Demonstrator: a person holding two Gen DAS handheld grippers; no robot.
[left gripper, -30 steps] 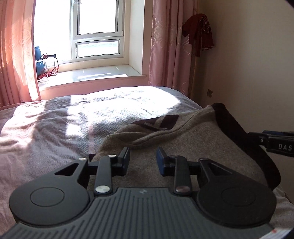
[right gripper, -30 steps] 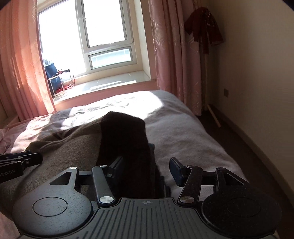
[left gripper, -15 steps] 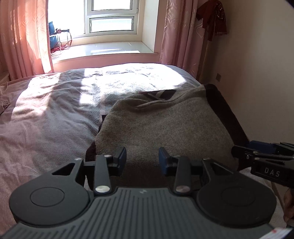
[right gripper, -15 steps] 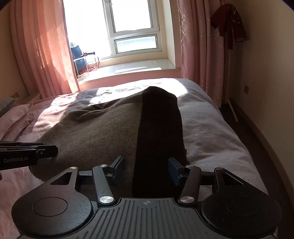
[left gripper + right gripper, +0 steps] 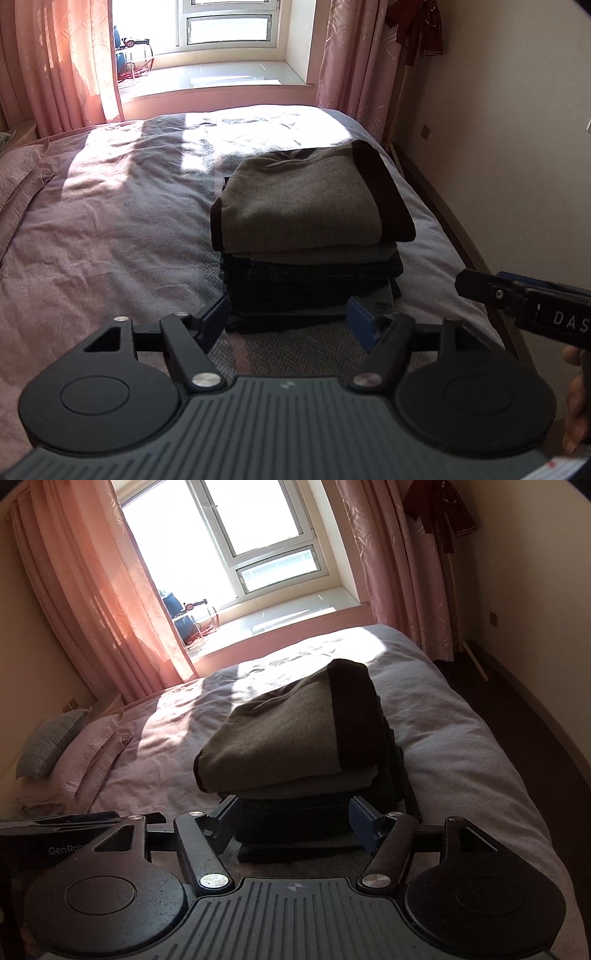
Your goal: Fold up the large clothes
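A folded grey-brown sweater (image 5: pixel 303 206) with dark trim lies on top of a stack of dark folded clothes (image 5: pixel 310 291) on the bed. The same sweater (image 5: pixel 280 738) tops the stack (image 5: pixel 295 823) in the right wrist view. My left gripper (image 5: pixel 288 319) hangs open just in front of the stack, holding nothing. My right gripper (image 5: pixel 293 821) is open too, its blue pads on either side of the stack's lower layers without gripping them. The right gripper's tip (image 5: pixel 517 299) shows at the right edge of the left wrist view.
The bed (image 5: pixel 110 229) carries a pink-grey cover, with pillows (image 5: pixel 55 746) at its left. A window sill (image 5: pixel 221 79) and pink curtains (image 5: pixel 66 62) lie beyond. The wall (image 5: pixel 498 129) and floor strip (image 5: pixel 524 731) run along the right. A hand (image 5: pixel 578 402) holds the right gripper.
Both grippers have pulled back from the sweater and opened wider. The sweater now rests flat on the stack, which has come fully into view.
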